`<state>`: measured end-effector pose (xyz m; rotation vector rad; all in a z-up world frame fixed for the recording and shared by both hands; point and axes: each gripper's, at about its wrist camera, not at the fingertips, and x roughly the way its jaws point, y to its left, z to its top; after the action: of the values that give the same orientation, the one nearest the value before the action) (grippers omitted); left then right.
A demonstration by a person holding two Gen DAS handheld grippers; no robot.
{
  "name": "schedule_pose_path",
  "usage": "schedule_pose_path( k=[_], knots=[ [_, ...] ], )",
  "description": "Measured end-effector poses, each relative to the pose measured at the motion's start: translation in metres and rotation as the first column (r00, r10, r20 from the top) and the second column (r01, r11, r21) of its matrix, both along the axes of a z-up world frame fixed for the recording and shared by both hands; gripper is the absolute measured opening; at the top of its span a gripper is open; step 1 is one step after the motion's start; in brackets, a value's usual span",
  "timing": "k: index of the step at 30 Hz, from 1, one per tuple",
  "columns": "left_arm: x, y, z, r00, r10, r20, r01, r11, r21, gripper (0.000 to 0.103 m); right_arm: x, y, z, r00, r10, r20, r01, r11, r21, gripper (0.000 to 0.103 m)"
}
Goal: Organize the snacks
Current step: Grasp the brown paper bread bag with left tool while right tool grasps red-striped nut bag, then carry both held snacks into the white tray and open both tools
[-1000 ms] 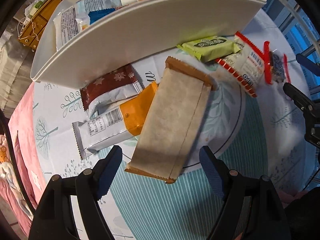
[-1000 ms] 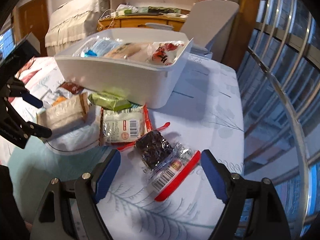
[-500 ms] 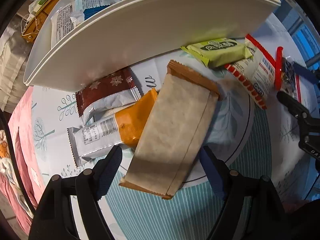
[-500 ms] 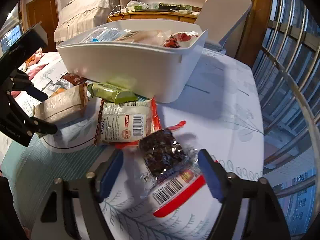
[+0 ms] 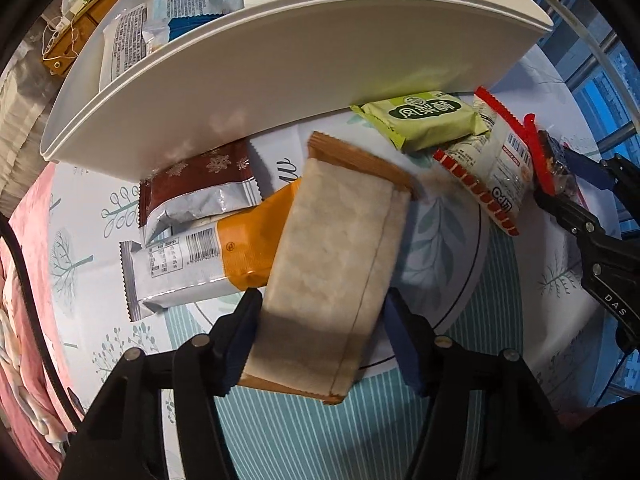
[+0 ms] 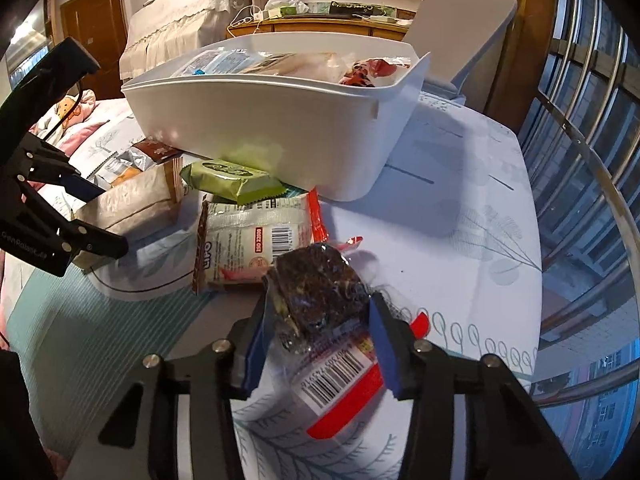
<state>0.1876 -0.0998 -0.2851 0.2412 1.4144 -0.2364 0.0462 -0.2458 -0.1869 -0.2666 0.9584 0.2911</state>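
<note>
A brown paper snack packet point(image 5: 340, 248) lies on the tablecloth in front of the white bin point(image 5: 280, 80). My left gripper point(image 5: 320, 336) points down over its near end, jaws closing, and both pads touch its sides. In the right wrist view, a dark snack in a clear and red wrapper point(image 6: 320, 288) sits between the pads of my right gripper point(image 6: 318, 340). Those jaws are closing too and squeeze the wrapper. The bin point(image 6: 260, 128) holds several packets. The left gripper point(image 6: 104, 218) shows at the left edge, around the brown packet.
A green packet point(image 5: 424, 120) and a white packet with red edges point(image 5: 492, 176) lie by the bin's wall. An orange and silver packet point(image 5: 192, 260) and a maroon one point(image 5: 196, 184) lie left of the brown packet. A window railing point(image 6: 580, 140) runs along the table's right side.
Both pairs of jaws have narrowed onto their packets. The left gripper has come closer over the brown packet. The dark snack's far end has tipped up between the right pads.
</note>
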Motion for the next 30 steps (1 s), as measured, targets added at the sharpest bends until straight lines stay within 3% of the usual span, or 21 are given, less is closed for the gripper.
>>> schedule_pose_path(
  k=[7,9,11,24,30],
  knots=[
    [-0.014,-0.006,0.007,1.0,0.009,0.028,-0.009,1.0,-0.008,0.053,-0.003,0.0,0.003,0.999,0.001,-0.035,-0.002,1.0,-0.025,0.037],
    [-0.018,-0.005,0.007,0.999,0.026,0.025,-0.025,1.0,-0.016,0.053,-0.004,0.0,0.005,0.999,-0.004,-0.04,0.003,0.999,-0.038,0.02],
    [-0.023,-0.005,0.008,0.999,0.035,0.026,-0.034,0.999,-0.025,0.053,-0.005,0.0,0.006,0.999,-0.016,-0.048,0.013,0.998,-0.056,0.016],
    [-0.058,0.007,0.055,0.992,0.062,0.106,-0.05,0.993,-0.11,0.051,-0.011,0.001,0.02,0.991,-0.088,-0.098,0.086,0.996,-0.027,0.009],
    [-0.058,0.022,0.093,0.981,0.087,0.175,-0.06,0.987,-0.152,0.051,-0.017,0.002,0.031,0.985,-0.13,-0.112,0.131,0.991,0.002,0.009]
  ],
)
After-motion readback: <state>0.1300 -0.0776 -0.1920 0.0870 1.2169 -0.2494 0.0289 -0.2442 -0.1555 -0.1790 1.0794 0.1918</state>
